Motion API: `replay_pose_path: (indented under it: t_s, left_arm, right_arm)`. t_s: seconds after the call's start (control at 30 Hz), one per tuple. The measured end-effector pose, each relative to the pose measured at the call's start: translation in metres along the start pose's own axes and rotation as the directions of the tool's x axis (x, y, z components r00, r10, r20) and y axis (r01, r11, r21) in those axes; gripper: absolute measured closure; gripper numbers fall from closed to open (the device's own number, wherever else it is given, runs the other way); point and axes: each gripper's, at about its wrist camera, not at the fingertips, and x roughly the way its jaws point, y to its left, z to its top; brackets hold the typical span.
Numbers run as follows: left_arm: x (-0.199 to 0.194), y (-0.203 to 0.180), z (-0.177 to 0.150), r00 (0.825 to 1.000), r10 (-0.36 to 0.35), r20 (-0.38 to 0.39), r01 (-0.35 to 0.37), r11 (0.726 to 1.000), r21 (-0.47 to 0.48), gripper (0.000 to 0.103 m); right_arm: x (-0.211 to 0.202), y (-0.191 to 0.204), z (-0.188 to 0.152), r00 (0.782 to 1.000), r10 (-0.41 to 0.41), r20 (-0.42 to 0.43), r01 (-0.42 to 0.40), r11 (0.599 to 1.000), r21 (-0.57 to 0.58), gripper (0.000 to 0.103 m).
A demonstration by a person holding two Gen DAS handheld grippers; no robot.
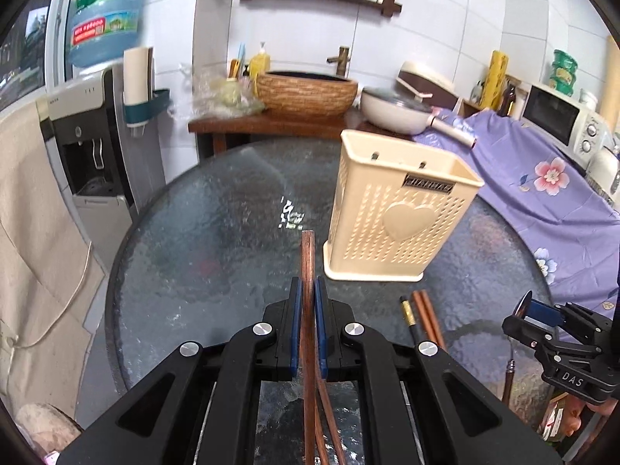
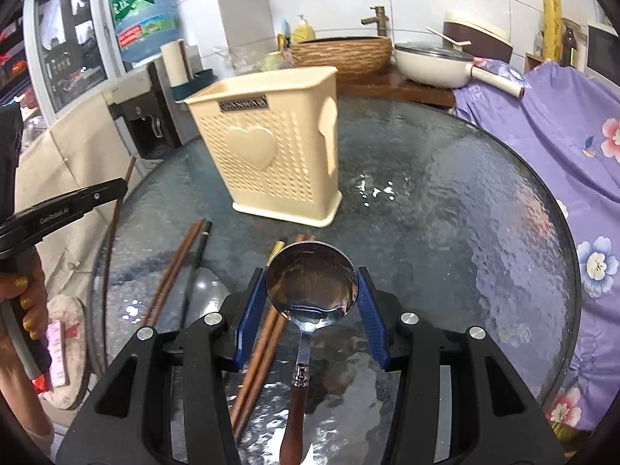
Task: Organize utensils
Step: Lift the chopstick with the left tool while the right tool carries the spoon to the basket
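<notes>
My left gripper [image 1: 308, 294] is shut on a pair of brown wooden chopsticks [image 1: 308, 263], held above the round glass table [image 1: 193, 232], just left of the cream perforated utensil holder [image 1: 399, 213]. My right gripper [image 2: 312, 288] is shut on the bowl of a metal spoon with a wooden handle [image 2: 310, 283], lifted over the table in front of the holder [image 2: 271, 147]. More brown chopsticks [image 2: 174, 271] and a black chopstick [image 2: 197, 255] lie on the table below; they also show in the left wrist view [image 1: 426, 317].
A purple flowered cloth [image 1: 542, 193] covers the counter on the right with a microwave [image 1: 562, 120]. Behind the table stand a woven basin [image 1: 306, 93], a white pan [image 1: 395, 110] and a water dispenser [image 1: 89, 155].
</notes>
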Motion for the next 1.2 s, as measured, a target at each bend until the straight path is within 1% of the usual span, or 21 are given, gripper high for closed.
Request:
replay_pose_path:
  t_s: [0.13, 0.3, 0.57, 1.2]
  left_arm:
    - [-0.017, -0.002, 0.005, 0.999, -0.014, 0.038, 0.013, 1.000, 0.012, 0.097]
    - [-0.036, -0.005, 0.011, 0.996, -0.022, 0.087, 0.020, 0.999, 0.029, 0.097]
    - [-0.049, -0.005, 0.015, 0.992, -0.059, 0.110, 0.057, 0.998, 0.023, 0.097]
    - [-0.068, -0.015, 0.025, 0.980, -0.080, 0.180, 0.074, 0.996, 0.044, 0.097]
  right_arm:
    - [-0.016, 0.010, 0.003, 1.000, 0.015, 0.023, -0.014, 0.999, -0.039, 0.056]
    - [-0.031, 0.017, 0.007, 0.999, 0.042, 0.034, -0.040, 0.998, -0.057, 0.056]
    - [-0.044, 0.025, 0.015, 0.997, 0.057, 0.059, -0.053, 0.995, -0.079, 0.056]
    - [-0.056, 0.035, 0.033, 0.990, 0.089, 0.110, -0.076, 0.990, -0.117, 0.056]
